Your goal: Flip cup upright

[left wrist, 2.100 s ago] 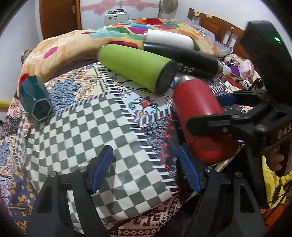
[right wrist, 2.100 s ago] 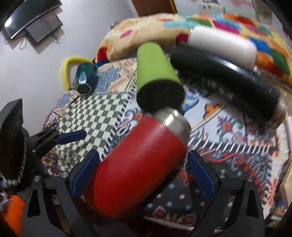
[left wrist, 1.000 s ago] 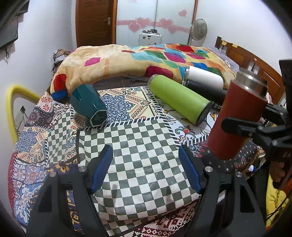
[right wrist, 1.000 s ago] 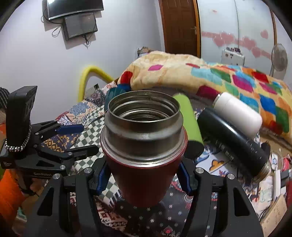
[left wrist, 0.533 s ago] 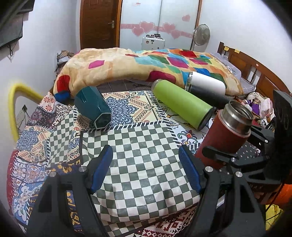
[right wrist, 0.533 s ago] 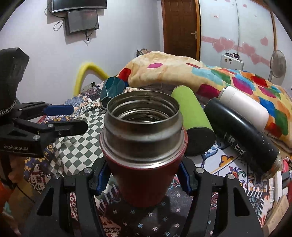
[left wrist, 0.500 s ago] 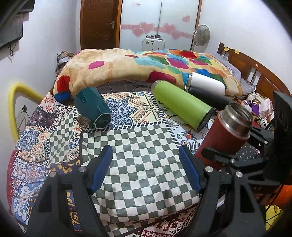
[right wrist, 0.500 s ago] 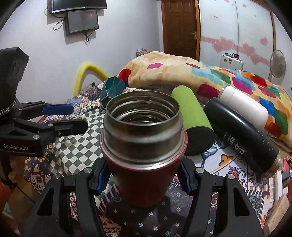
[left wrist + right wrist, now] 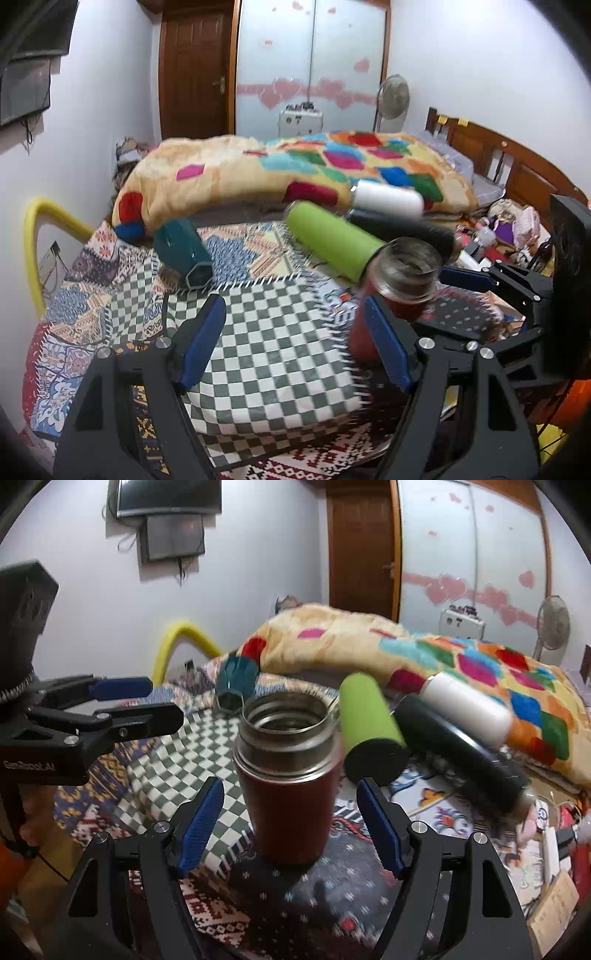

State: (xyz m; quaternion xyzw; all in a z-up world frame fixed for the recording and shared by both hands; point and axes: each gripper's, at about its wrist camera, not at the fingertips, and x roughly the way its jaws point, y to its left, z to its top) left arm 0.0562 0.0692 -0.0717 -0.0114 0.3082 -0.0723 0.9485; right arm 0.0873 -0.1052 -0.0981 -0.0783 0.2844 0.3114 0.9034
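The red cup (image 9: 291, 790) with a steel rim stands upright on the patterned cloth, mouth up. My right gripper (image 9: 291, 821) is open, its blue pads apart on either side of the cup without touching it. In the left wrist view the red cup (image 9: 391, 291) stands at the right, just behind my right fingertip. My left gripper (image 9: 295, 347) is open and empty above the checkered cloth (image 9: 273, 332). The right gripper also shows in the left wrist view (image 9: 491, 295), and the left one in the right wrist view (image 9: 129, 701).
A green flask (image 9: 365, 731), a black flask (image 9: 461, 760), a white flask (image 9: 469, 705) and a teal faceted cup (image 9: 236, 683) lie on their sides behind. A colourful blanket (image 9: 369, 642) lies along the back. A yellow chair frame (image 9: 40, 229) stands at left.
My right gripper has set the red cup down upright on the cloth and opened, letting it go. My left gripper stayed open and tilted up a little.
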